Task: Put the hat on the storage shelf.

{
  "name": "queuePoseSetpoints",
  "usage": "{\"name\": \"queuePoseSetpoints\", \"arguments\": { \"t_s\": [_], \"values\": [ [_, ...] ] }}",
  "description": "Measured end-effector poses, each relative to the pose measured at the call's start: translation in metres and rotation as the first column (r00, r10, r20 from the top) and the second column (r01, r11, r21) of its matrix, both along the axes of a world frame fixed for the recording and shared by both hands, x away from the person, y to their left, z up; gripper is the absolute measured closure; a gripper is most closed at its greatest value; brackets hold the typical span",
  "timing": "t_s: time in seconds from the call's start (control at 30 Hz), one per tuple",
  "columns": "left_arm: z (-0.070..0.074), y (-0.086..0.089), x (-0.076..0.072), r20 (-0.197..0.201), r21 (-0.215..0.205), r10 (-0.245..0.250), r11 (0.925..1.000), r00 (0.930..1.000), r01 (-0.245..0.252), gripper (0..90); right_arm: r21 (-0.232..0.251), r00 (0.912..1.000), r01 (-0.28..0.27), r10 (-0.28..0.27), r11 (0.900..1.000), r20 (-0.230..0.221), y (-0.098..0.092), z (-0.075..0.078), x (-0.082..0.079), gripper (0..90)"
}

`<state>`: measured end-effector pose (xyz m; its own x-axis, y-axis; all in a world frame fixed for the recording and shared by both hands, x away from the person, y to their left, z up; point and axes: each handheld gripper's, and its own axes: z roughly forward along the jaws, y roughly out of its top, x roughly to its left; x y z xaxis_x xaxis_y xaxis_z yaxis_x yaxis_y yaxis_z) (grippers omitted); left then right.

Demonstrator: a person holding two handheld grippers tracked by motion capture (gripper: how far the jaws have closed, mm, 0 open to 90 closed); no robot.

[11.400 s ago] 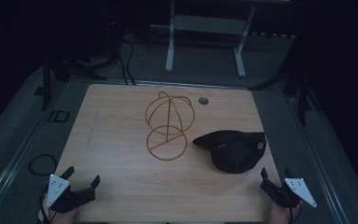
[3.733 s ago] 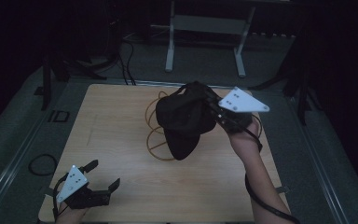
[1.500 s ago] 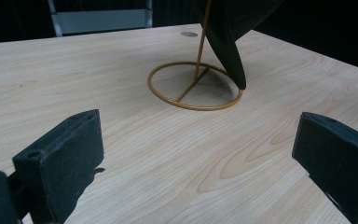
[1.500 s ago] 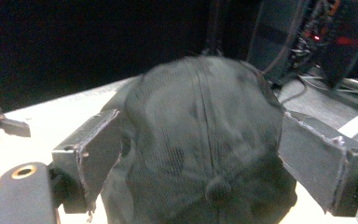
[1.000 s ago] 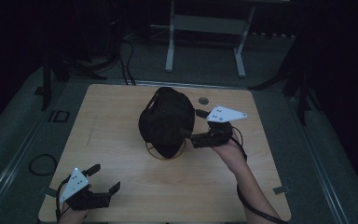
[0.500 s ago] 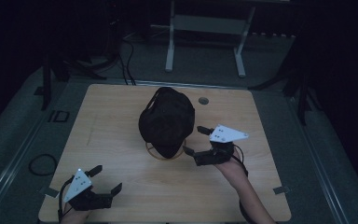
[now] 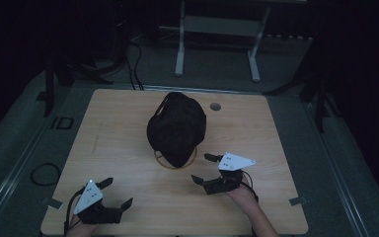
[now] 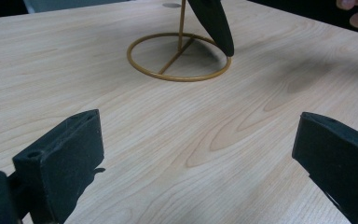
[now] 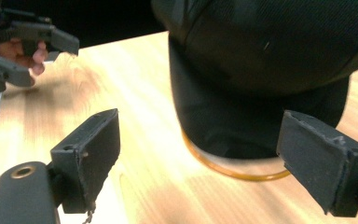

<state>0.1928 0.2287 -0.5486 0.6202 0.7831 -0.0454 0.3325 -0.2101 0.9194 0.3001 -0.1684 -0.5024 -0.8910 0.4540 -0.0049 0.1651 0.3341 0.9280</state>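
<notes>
Cap: black cap (image 7: 176, 126) sits draped over the gold wire stand (image 7: 174, 160) near the middle of the wooden table (image 7: 128, 197), brim hanging down toward the person's side.
Handling: looks light and soft, cloth that will fold under a pinch; the brim (image 8: 213, 21) is probably the stiffer part and my guess at the best place to take hold.
Stand: thin wire with a ring base (image 8: 179, 56) flat on the wood; likely light enough to tip or slide if the cap is tugged sideways.
Right gripper: right gripper (image 7: 212, 172) hangs just beside the cap's lower edge, jaws spread wide with nothing between them, not touching cloth or ring.
Left gripper: left gripper (image 7: 113, 195) rests low at the near left of the table, well apart from the stand, jaws gaping, empty.
</notes>
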Motion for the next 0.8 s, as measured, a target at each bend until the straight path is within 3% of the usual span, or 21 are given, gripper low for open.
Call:
{"name": "queuePoseSetpoints", "arguments": {
  "t_s": [0.1, 0.33, 0.8],
  "values": [
    [-0.001, 0.000, 0.000, -0.002, -0.003, -0.003, 1.0000, 1.0000, 0.003, 2.5, 0.005, 0.9999, -0.009, 0.009, 1.000, -0.014, 0.000, -0.007, -0.003, 13.0],
    [-0.002, 0.000, 0.001, -0.009, -0.004, -0.008, 1.0000, 0.9999, 0.007, 2.5, -0.040, 0.9984, -0.036, 0.034, 0.999, -0.044, 0.000, -0.031, -0.012, 13.0],
    [-0.004, -0.002, 0.001, -0.020, 0.007, -0.015, 0.9999, 0.9997, 0.015, 2.5, -0.081, 0.9973, 0.000, -0.005, 0.997, -0.073, -0.025, -0.050, -0.018, 13.1]
  ]
}}
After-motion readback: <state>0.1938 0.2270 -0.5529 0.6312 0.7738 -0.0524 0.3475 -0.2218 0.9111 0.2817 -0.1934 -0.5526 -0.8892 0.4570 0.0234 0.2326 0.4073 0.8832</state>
